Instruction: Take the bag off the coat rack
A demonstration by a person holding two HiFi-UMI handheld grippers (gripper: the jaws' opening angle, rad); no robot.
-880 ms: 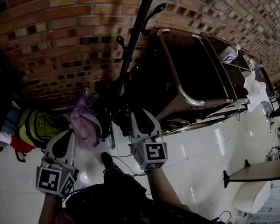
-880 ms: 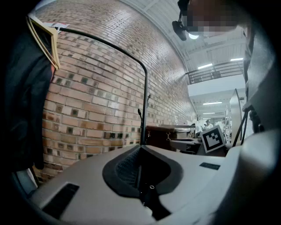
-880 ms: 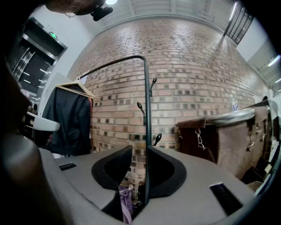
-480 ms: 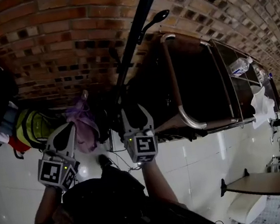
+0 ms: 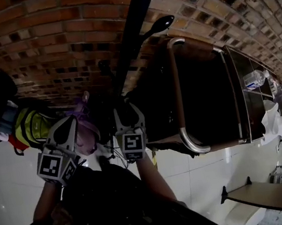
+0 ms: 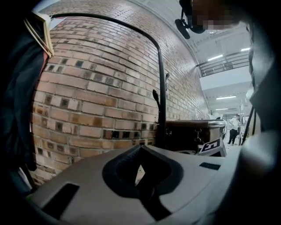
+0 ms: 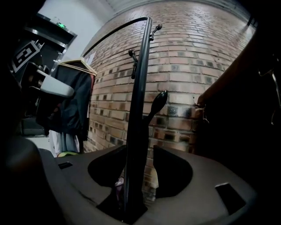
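1. The purple bag (image 5: 84, 128) sits low beside the black coat rack pole (image 5: 131, 32), just to its left in the head view. It is in front of the foot of the brick wall (image 5: 56, 38). Which hook carries it cannot be told.
2. In the head view the bag shows between the two tongs, partly covered by the left tongs (image 5: 68, 126).
3. The left tongs are together, with only a sliver of light between the pads and nothing held. They point at the brick wall, with the pole off to their right in the left gripper view.
4. The right tongs (image 5: 126, 111) stand wide apart. In the right gripper view the pole rises between them, with brick showing in the gap on its right side, so the pads are not pressing on it.
5. A rounded hook (image 5: 157, 25) juts from the pole above the right tongs.
6. A dark cabinet with a metal rail (image 5: 177, 93) stands right of the pole.
7. A yellow-green bag (image 5: 28, 129) lies at the left, near the wall, on the white tiled floor (image 5: 202, 168).
8. A dark coat (image 7: 70, 96) hangs on a hanger further left.
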